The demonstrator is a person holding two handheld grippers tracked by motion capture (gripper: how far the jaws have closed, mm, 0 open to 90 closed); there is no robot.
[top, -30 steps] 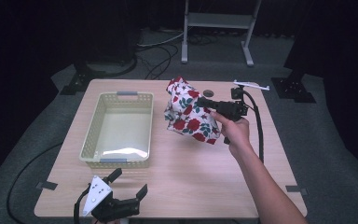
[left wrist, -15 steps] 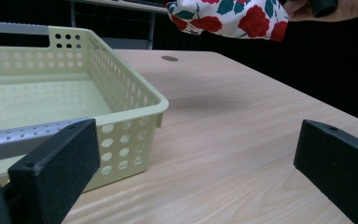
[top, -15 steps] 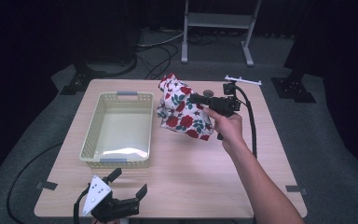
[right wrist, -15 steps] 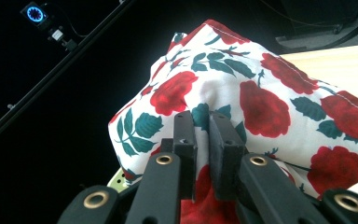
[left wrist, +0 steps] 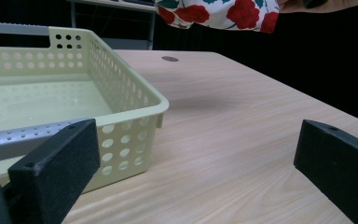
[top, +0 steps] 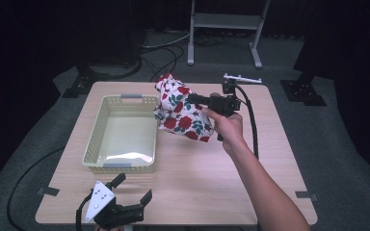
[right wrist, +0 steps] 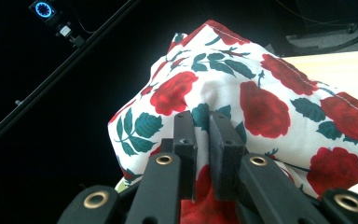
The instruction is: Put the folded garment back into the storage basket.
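A white cloth with red roses and green leaves (top: 180,108) hangs in the air over the table, between the basket and the table's middle. My right gripper (top: 192,98) is shut on a fold of this cloth (right wrist: 261,93), its two jaws pinched close together on the fabric. A pale yellow perforated basket (top: 92,153) stands at the table's left with nothing inside. My left gripper (top: 130,187) rests near the front left edge, jaws wide apart and holding nothing. Its view looks past the basket's corner (left wrist: 140,102), with the cloth's hem (left wrist: 214,11) overhead.
The wooden table (top: 192,187) has bare surface in front of and right of the basket. A cable (top: 253,130) trails from my right gripper. A metal stand (top: 226,21) and floor cables lie beyond the far edge. Tape marks sit at the table's corners.
My right gripper has carried the rose cloth leftward and a little higher, closer to the basket's far right corner. The left gripper has stayed in place.
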